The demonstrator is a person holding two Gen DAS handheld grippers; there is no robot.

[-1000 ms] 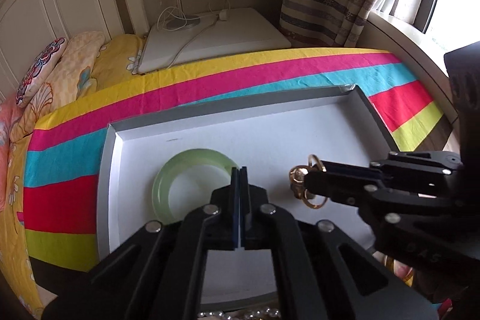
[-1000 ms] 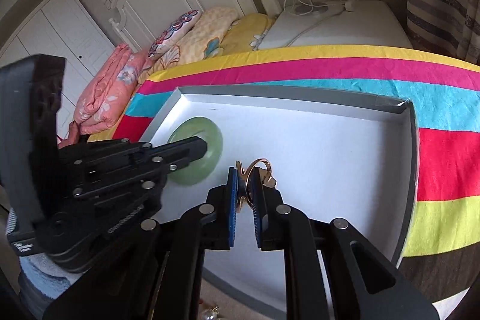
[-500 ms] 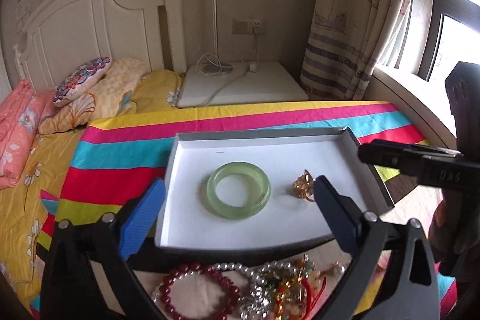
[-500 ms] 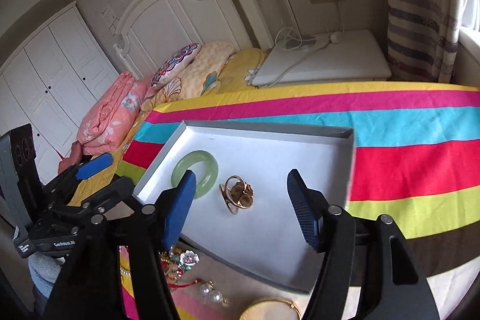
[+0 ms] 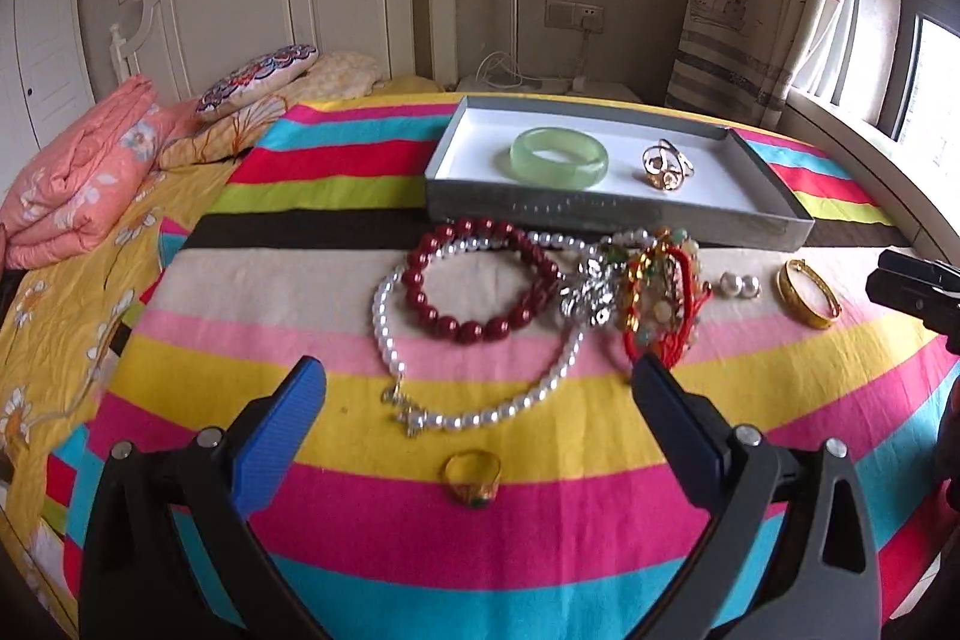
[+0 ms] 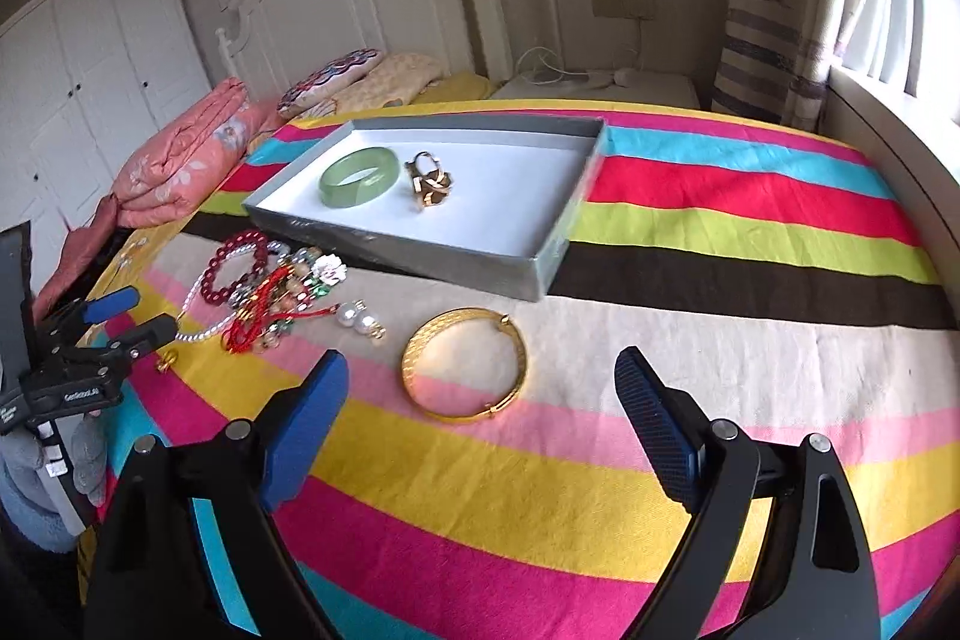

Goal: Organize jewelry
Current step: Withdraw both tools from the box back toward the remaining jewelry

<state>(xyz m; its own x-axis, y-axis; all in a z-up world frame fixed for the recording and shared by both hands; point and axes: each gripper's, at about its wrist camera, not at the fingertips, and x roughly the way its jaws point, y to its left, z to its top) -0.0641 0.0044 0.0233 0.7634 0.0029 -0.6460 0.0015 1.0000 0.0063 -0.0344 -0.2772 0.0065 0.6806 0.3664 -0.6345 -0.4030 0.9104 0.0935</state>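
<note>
the right gripper [image 6: 480,400] is cut off in the left wrist view: only a dark piece of it enters at the right edge, and its fingers do not show there. in its own view the two blue-padded fingers stand wide apart and hold nothing. the left gripper [image 5: 477,409] likewise has its fingers spread wide and empty. in the right wrist view it appears small at the left edge, partly cut off by the frame.

a tangled heap [image 5: 651,292] of red cord, coloured beads and silver pieces lies on the striped bedspread [image 5: 540,520]. the pieces overlap, so their count cannot be told.

the grey tray [image 5: 606,208] sits on the bedspread beyond the heap and holds two items, apart from each other: one green bangle [image 5: 558,157] and one gold ornament [image 5: 666,166] whose exact form is hard to make out.

countable items outside the tray:
- one dark red bead bracelet [image 5: 480,280], overlapping one white pearl necklace [image 5: 474,388];
- two loose pearls [image 5: 739,285], touching each other, just beside the heap;
- one gold bangle [image 6: 465,371], lying between the right gripper's fingers and the tray in the right wrist view;
- one gold ring [image 5: 471,475], nearest the left gripper, blurred.

the pearl necklace is partly hidden under the heap at its far end.
</note>
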